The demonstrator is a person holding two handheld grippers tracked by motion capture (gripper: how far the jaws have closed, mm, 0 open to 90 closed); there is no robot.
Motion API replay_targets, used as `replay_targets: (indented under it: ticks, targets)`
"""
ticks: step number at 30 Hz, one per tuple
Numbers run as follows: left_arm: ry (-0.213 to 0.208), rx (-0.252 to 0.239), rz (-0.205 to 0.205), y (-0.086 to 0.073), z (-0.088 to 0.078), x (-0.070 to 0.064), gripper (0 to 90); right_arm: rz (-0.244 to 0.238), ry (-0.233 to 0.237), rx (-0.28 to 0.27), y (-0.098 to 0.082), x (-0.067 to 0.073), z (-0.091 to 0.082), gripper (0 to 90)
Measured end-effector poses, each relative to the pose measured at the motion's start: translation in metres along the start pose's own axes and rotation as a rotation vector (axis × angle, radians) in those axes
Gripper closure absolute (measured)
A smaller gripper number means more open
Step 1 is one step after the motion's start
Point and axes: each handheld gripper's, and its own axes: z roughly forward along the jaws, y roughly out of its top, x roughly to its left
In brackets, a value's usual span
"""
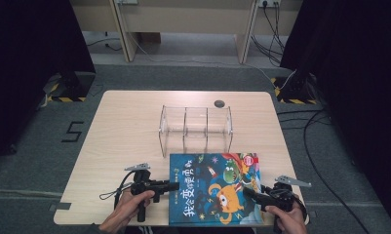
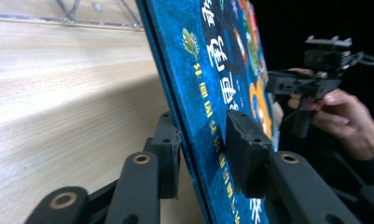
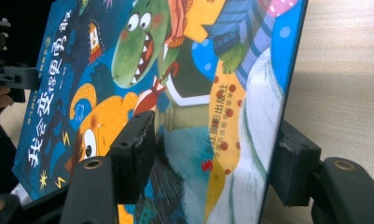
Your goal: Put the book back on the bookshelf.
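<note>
**A:** So where's the picture book [image 1: 213, 189] sitting right now?

**B:** Near edge of the tabletop [image 1: 129, 126], right of centre, just in front of the clear acrylic rack [image 1: 195, 127]. Its long axis runs near-to-far, spine on the left. In the gripper views it looks tipped up off the wood rather than flat.

**A:** And the tongs?

**B:** The left tongs [image 2: 203, 147] are pinching the spine edge, one pad on the cover, one behind it. The right tongs [image 3: 212, 161] straddle the opposite, right-hand edge, but there's daylight beside the pads, so I'd call those spread around the book, not clamped.

**A:** So the book's between the two hands?

**B:** Yep, each hand right at its own side, neither nearer. The rack lies straight beyond the book's far edge, so I'd guess the next move turns on standing it up and pushing it far-ward into a slot.

**A:** Any readable writing?

**B:** Big yellow title down the spine side: 我会变得更勇敢. Small red print near the right edge looks like a publisher line; too small to be sure.
</note>
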Motion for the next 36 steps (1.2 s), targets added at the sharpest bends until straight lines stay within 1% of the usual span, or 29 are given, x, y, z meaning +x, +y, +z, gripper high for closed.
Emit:
replay_targets:
  ticks: [1, 2, 3, 5, 6, 8, 9, 10, 11, 12, 13, 14, 15, 16, 18, 19, 23, 24, 25, 27, 28, 30, 31, 33, 34, 35, 36]
  targets:
    - [0.003, 0.0, 0.001, 0.001, -0.001, -0.002, 67.0, 0.0, 0.0, 0.0, 0.0, 0.0, 0.0, 39.8]
    - [0.014, 0.007, 0.008, 0.003, -0.002, -0.006, 67.0, 0.011, 0.006, 0.004, 0.0, 0.0, 0.0, 39.6]
    - [0.014, 0.007, 0.008, 0.003, -0.002, -0.006, 67.2, 0.014, 0.008, 0.005, 0.001, 0.0, 0.0, 39.4]
    - [0.017, 0.016, -0.005, 0.004, -0.004, -0.009, 67.4, 0.02, 0.003, 0.006, 0.0, 0.0, 0.0, 38.2]
    - [0.024, 0.013, -0.01, 0.005, -0.005, -0.013, 67.3, 0.021, -0.006, 0.009, 0.001, 0.0, 0.0, 37.5]
    - [0.025, 0.014, -0.012, 0.005, -0.006, -0.014, 67.4, 0.021, -0.011, 0.012, 0.001, 0.0, 0.001, 37.0]
    - [0.018, 0.012, -0.021, 0.006, -0.008, -0.017, 68.0, 0.031, -0.012, 0.015, 0.001, 0.0, 0.001, 36.5]
    - [0.018, 0.012, -0.021, 0.006, -0.008, -0.017, 68.2, 0.031, -0.012, 0.015, 0.001, 0.0, 0.001, 36.5]
    - [0.018, 0.011, -0.02, 0.007, -0.008, -0.019, 68.3, 0.042, -0.013, 0.016, 0.0, 0.0, 0.001, 35.6]
    - [0.015, 0.005, -0.022, 0.008, -0.009, -0.023, 68.4, 0.046, -0.017, 0.016, 0.0, 0.0, 0.001, 34.9]
    - [0.015, 0.005, -0.022, 0.008, -0.009, -0.023, 68.6, 0.046, -0.017, 0.016, 0.0, 0.0, 0.001, 34.9]
    - [0.006, -0.002, -0.028, 0.009, -0.01, -0.025, 68.6, 0.047, -0.023, 0.013, 0.0, -0.001, 0.001, 34.0]
    - [-0.009, -0.008, -0.037, 0.01, -0.01, -0.026, 69.0, 0.05, -0.033, 0.018, 0.0, -0.001, 0.002, 32.2]
    - [-0.021, -0.022, -0.041, 0.011, -0.011, -0.029, 69.4, 0.04, -0.05, 0.048, -0.001, 0.001, 0.004, 28.3]
    - [-0.023, -0.024, -0.041, 0.012, -0.011, -0.03, 69.4, 0.049, -0.053, 0.054, -0.002, 0.0, 0.005, 27.8]
    - [-0.022, -0.026, -0.038, 0.013, -0.011, -0.032, 69.4, 0.061, -0.048, 0.056, -0.002, 0.0, 0.005, 27.7]
    - [-0.025, -0.032, -0.031, 0.014, -0.011, -0.035, 69.4, 0.066, -0.047, 0.06, -0.003, -0.001, 0.004, 27.4]
    - [-0.026, -0.039, -0.035, 0.014, -0.012, -0.036, 69.4, 0.072, -0.054, 0.063, -0.003, -0.001, 0.003, 27.7]
    - [-0.012, -0.032, -0.037, 0.015, -0.011, -0.038, 68.4, 0.045, -0.101, 0.063, -0.003, 0.0, 0.001, 27.5]
    - [-0.013, -0.03, -0.041, 0.015, -0.011, -0.037, 68.7, 0.095, -0.049, 0.047, -0.004, -0.001, 0.0, 28.9]
    - [-0.011, -0.031, -0.047, 0.015, -0.011, -0.037, 68.7, 0.079, -0.061, 0.053, -0.004, 0.0, 0.0, 29.2]
    - [-0.006, -0.03, -0.048, 0.015, -0.011, -0.038, 68.4, 0.019, -0.091, 0.054, -0.003, 0.006, -0.002, 28.7]
    - [-0.006, -0.03, -0.048, 0.015, -0.011, -0.038, 68.4, 0.019, -0.091, 0.054, -0.003, 0.006, -0.002, 28.7]
    - [-0.005, -0.033, -0.046, 0.016, -0.011, -0.039, 68.5, -0.035, -0.111, 0.029, -0.001, 0.014, -0.007, 28.5]
    - [-0.001, -0.031, -0.041, 0.017, -0.011, -0.041, 68.5, -0.106, -0.129, -0.006, -0.002, 0.026, -0.015, 28.0]
    - [-0.001, -0.031, -0.041, 0.017, -0.011, -0.041, 68.4, -0.106, -0.129, -0.006, -0.002, 0.026, -0.015, 28.0]
    - [0.003, -0.03, -0.041, 0.018, -0.011, -0.041, 68.3, -0.175, -0.143, -0.019, -0.008, 0.038, -0.019, 28.1]
